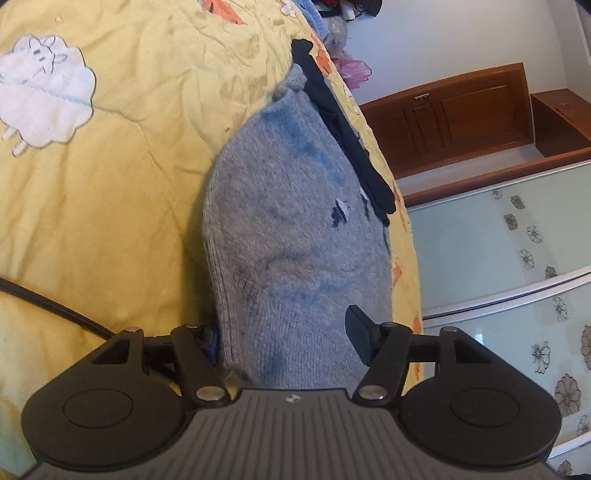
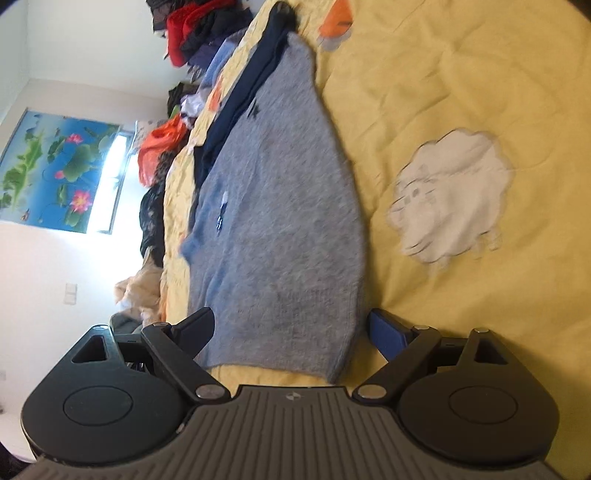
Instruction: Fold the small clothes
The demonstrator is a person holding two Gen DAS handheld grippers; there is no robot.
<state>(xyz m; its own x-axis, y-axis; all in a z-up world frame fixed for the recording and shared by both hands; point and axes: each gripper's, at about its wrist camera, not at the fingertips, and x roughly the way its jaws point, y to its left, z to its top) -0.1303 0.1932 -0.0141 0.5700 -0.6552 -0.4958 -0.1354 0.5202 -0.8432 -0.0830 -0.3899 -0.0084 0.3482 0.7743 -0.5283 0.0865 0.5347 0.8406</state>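
A grey knitted sweater with small dark blue marks lies along the yellow quilt, and a dark navy garment runs along its far edge. My left gripper has the sweater's near end between its jaws. One finger presses on the top of the knit, while the other is mostly hidden at the sweater's edge. In the right wrist view the same sweater reaches toward my right gripper. Its jaws stand wide on either side of the hem, and the blue-padded finger is clear of the cloth.
The quilt carries white sheep patches. A black cable crosses it near my left gripper. Piled clothes and an orange bag lie past the bed's edge. A wooden cabinet and glass sliding doors stand beyond the bed.
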